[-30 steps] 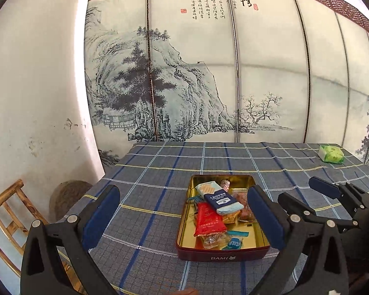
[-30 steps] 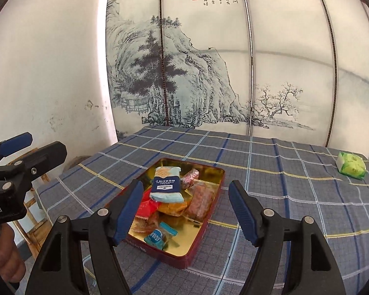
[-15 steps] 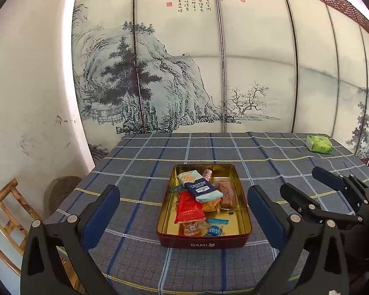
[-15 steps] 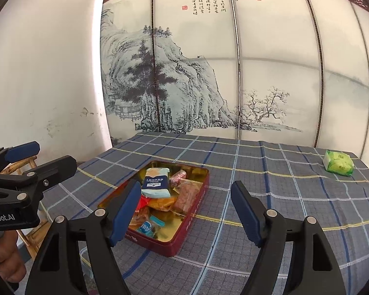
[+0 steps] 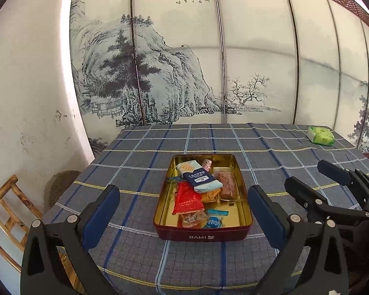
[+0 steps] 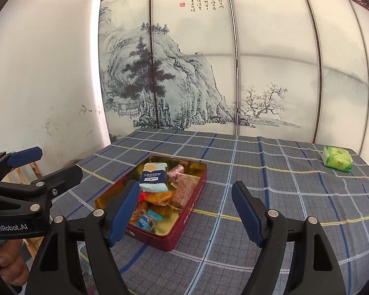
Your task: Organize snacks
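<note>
The left gripper [image 5: 183,217], a black two-finger clamp with blue pads, stands spread wide with nothing between its jaws; it hovers short of the near end of the tin. The right gripper [image 6: 185,211], of the same make, is likewise spread and empty, and its jaws have just been opening a little further. In the right wrist view its left finger [image 6: 124,209] overlaps the tin's near corner, though contact cannot be told. A person's hand [image 6: 8,263] grips the left tool's handle at the lower left of that view.

Between and ahead of the grippers lies a rectangular dark-red metal tin with a gold inside [image 5: 241,186], lid off, on a grey-blue checked tablecloth [image 5: 135,162]. It holds a heap of wrapped snacks: a navy and pale-blue packet [image 5: 201,179] on top, a red packet [image 5: 188,200] beneath it, a brownish clear-wrapped bar [image 5: 227,182] beside them, and small blue sweets [image 5: 215,221] at the near end.

Well apart, at the cloth's far right corner, lies a green wrapped snack packet [image 6: 337,159]. A painted landscape screen [image 5: 184,68] stands behind, and a bamboo chair [image 5: 2,209] beside the table.
</note>
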